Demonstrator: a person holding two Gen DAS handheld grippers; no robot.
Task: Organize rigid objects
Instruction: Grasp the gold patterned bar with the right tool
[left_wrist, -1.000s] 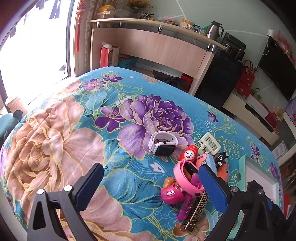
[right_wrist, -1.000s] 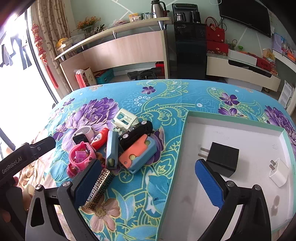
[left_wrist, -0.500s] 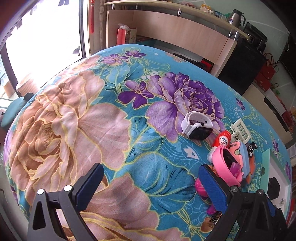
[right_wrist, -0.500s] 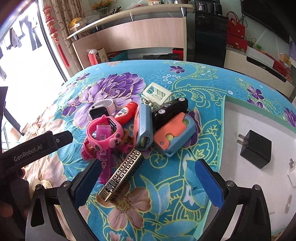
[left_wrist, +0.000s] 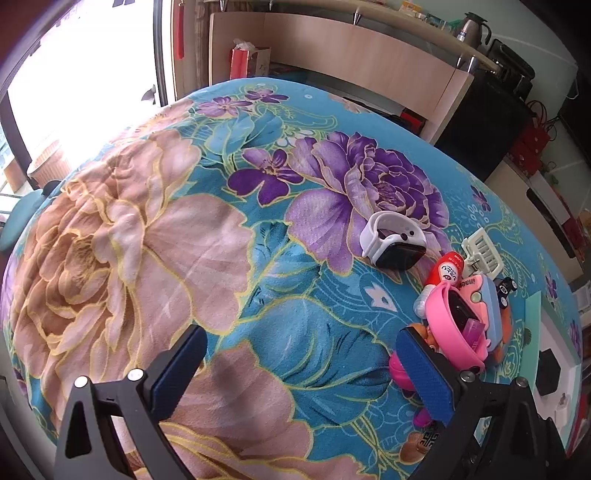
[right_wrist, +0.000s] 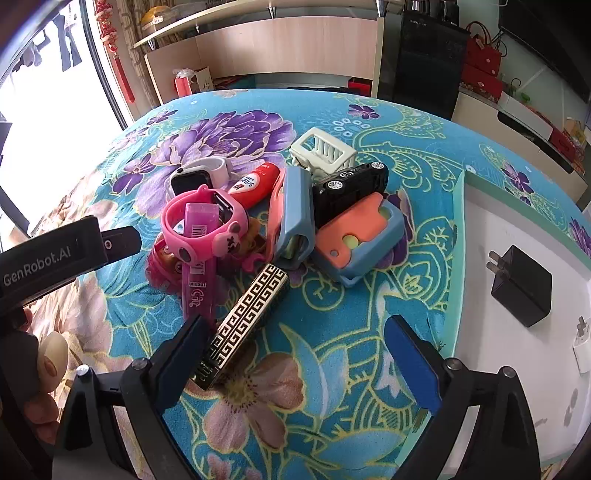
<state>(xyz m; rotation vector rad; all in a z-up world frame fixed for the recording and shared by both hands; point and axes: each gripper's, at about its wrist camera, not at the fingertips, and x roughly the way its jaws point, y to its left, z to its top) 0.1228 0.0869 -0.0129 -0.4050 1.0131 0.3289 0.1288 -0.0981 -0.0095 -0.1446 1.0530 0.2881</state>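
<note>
A heap of small rigid objects is seen on the floral blanket, at about twelve o'clock from the right gripper. Its jaws are closing, yet nothing is pressed between the pads; only the near end of the gold-patterned black bar lies beside the left pad. Beyond it, at eleven o'clock, the pink watch rests over a magenta tube, with a white watch and a red tube behind. At one o'clock are found a blue-and-orange case, a black toy car and a white toy truck. At three o'clock — inside the white tray — a black charger lies. The left gripper is held wide open over bare blanket, the heap at two o'clock.
</note>
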